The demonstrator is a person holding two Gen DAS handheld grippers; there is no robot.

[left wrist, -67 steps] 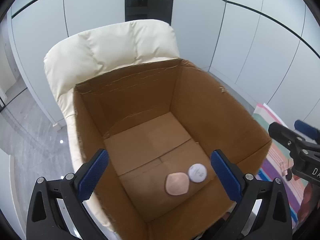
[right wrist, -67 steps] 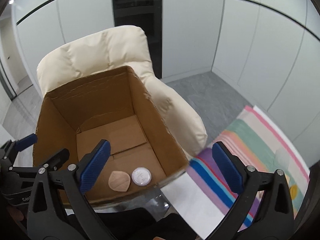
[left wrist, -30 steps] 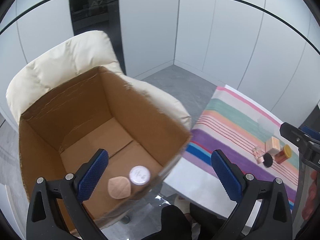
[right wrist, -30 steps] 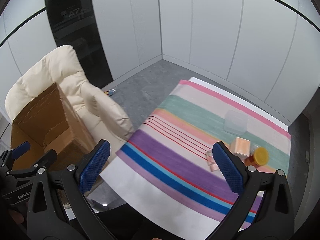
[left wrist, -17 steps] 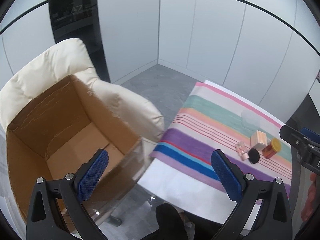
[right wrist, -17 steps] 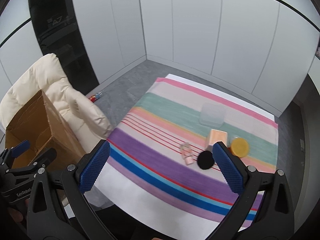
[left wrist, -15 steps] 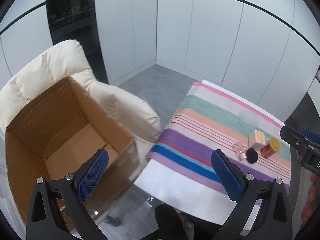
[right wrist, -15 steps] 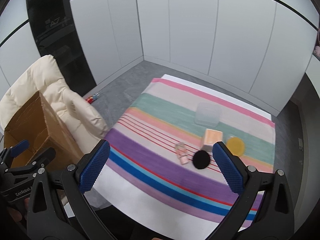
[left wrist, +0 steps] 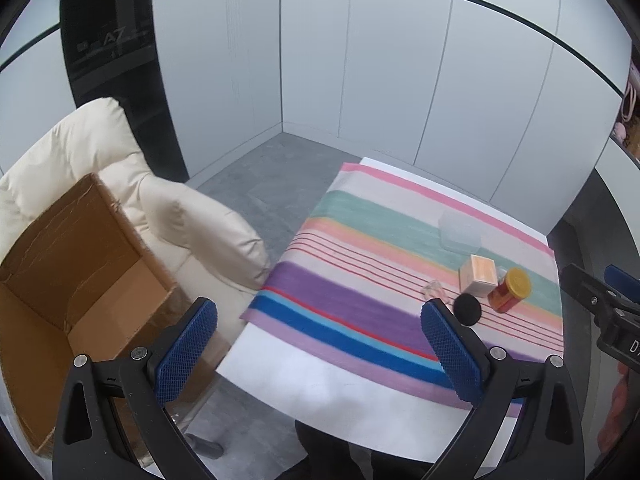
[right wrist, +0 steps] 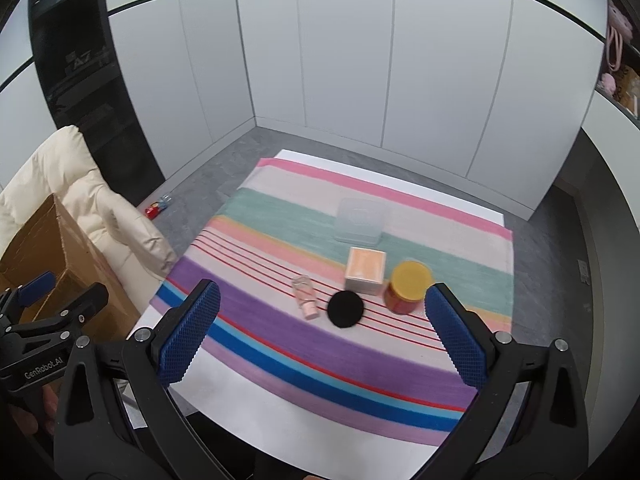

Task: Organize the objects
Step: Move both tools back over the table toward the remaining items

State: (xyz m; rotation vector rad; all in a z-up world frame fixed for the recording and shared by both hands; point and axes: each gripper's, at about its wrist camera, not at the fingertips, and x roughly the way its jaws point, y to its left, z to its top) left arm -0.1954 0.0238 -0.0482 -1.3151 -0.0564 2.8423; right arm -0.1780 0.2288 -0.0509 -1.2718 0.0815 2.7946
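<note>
Right wrist alone shows a red toy point(right wrist: 153, 210) on the floor; both jaws apart

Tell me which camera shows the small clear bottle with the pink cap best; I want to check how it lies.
The right wrist view: the clear bottle lies on its side, whole and unobstructed, beside the black disc. In the left wrist view the bottle sits partly behind the left gripper's right finger, small and blurred.

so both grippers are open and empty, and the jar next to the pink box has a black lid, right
Not quite: the jar has a yellow lid, as the right wrist view shows. The black thing is a separate round disc lying on the cloth. The jar does stand next to the pink box, and both the left gripper and right gripper are open and empty.
</note>
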